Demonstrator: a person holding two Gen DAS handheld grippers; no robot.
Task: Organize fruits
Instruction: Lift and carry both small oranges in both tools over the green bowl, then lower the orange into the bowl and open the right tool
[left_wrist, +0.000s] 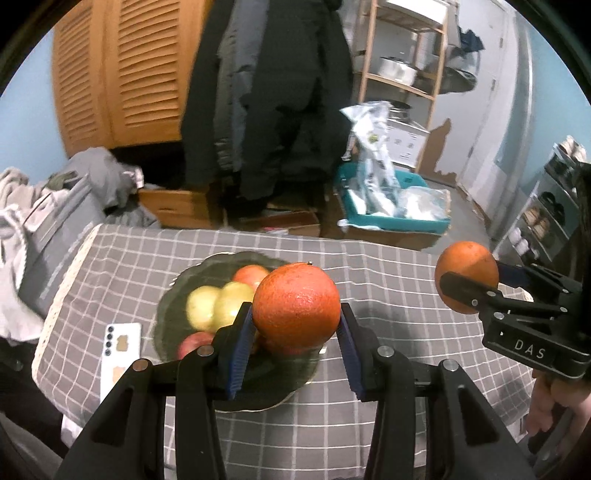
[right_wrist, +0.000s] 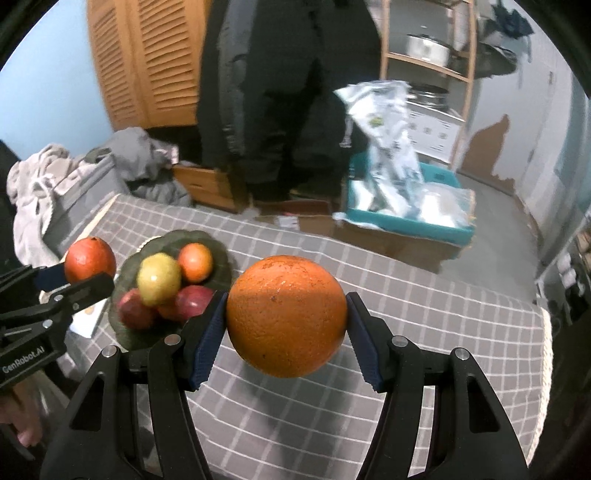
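Note:
My left gripper (left_wrist: 295, 325) is shut on a reddish orange (left_wrist: 296, 305) and holds it in the air above the dark green plate (left_wrist: 168, 314); the same fruit (right_wrist: 89, 260) shows in the right wrist view. The plate (right_wrist: 127, 341) holds yellow fruits (left_wrist: 218, 305), reddish apples (right_wrist: 135, 308) and an orange fruit (right_wrist: 195, 262). My right gripper (right_wrist: 286, 325) is shut on a larger orange (right_wrist: 286, 315) above the checked tablecloth, right of the plate. It also shows in the left wrist view (left_wrist: 467, 277).
A white phone (left_wrist: 120, 354) lies on the grey checked tablecloth (left_wrist: 369, 266) left of the plate. Beyond the table's far edge are hanging dark coats (left_wrist: 273, 92), a teal bin with bags (left_wrist: 388, 199), cardboard boxes and a wooden shelf (left_wrist: 402, 74).

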